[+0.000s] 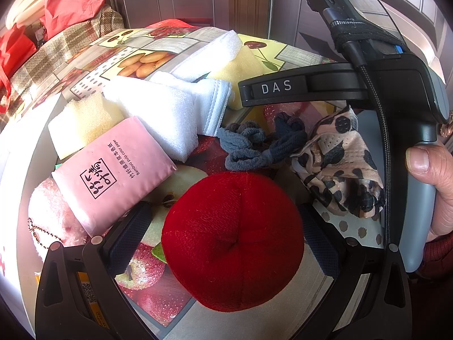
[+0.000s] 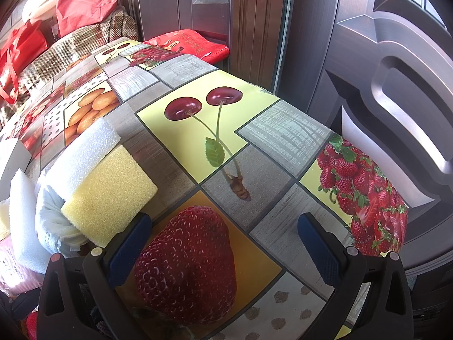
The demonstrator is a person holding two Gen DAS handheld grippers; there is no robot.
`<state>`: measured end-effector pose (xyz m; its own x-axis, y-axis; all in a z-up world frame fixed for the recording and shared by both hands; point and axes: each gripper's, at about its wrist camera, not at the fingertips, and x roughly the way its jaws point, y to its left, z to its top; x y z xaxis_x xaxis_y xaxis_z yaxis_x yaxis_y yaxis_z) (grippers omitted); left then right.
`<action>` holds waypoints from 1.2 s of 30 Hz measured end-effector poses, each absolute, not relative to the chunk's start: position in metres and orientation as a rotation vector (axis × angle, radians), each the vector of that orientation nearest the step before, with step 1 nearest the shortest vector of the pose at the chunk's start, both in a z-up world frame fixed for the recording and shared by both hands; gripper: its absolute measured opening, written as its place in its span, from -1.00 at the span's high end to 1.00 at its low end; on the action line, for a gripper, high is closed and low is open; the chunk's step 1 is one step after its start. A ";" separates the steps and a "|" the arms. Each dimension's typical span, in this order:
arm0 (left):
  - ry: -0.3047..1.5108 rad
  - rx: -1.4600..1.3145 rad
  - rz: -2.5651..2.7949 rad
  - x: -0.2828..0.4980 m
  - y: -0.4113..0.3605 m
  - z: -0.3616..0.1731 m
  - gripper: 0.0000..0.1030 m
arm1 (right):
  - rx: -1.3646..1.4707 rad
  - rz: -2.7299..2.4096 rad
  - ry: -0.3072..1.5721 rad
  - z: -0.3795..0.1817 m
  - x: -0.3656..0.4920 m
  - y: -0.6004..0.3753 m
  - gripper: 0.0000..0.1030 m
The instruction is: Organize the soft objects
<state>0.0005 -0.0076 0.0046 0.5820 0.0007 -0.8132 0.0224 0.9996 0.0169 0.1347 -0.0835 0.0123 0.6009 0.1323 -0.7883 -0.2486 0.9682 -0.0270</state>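
Note:
In the left wrist view a red plush ball [image 1: 232, 240] lies on the fruit-print tablecloth [image 1: 136, 62] between the fingers of my left gripper [image 1: 226, 243], which is open around it. Behind it lie a pink tissue pack [image 1: 113, 170], white sponges [image 1: 158, 113], a yellow sponge [image 1: 82, 119], a folded white cloth [image 1: 212, 104], grey hair ties [image 1: 254, 144], a leopard-print cloth [image 1: 339, 164] and a pink plush [image 1: 53, 215]. My right gripper [image 2: 226, 249] is open and empty over a printed strawberry. A yellow sponge [image 2: 110, 192] and a white sponge [image 2: 85, 153] lie to its left.
The right gripper's body and the hand holding it [image 1: 396, 113] fill the right side of the left wrist view. Red bags [image 2: 82, 0] and a checked fabric [image 2: 70, 48] stand beyond the table's far left. Brown doors [image 2: 382, 70] are behind the table's right edge.

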 end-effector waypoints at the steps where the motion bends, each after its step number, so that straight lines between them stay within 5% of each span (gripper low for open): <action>1: 0.950 0.026 -0.013 0.000 -0.008 0.005 -0.99 | -0.139 0.222 0.900 0.012 0.135 -0.083 -1.00; 11: 0.943 0.022 -0.018 -0.001 -0.009 0.007 -0.99 | -0.139 0.222 0.900 0.012 0.135 -0.084 -1.00; 16: 0.797 -0.036 -0.094 -0.036 -0.010 0.044 -0.99 | -0.138 0.222 0.901 0.012 0.135 -0.083 -1.00; 22: 0.633 -0.182 0.032 -0.098 0.050 0.094 -0.99 | -0.136 0.223 0.900 0.012 0.134 -0.083 -1.00; 29: 0.676 -0.286 0.164 -0.144 0.092 0.075 -0.99 | -0.035 0.281 0.863 0.020 0.131 -0.097 -1.00; 36: 0.750 -0.249 0.148 -0.142 0.077 0.052 -0.99 | 0.084 0.743 0.332 0.074 0.075 -0.152 -1.00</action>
<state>-0.1421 0.0770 0.0521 0.7233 0.0446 -0.6890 -0.2214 0.9602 -0.1703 0.0750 -0.1517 0.0741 0.6871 0.6757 -0.2671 -0.6493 0.7360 0.1915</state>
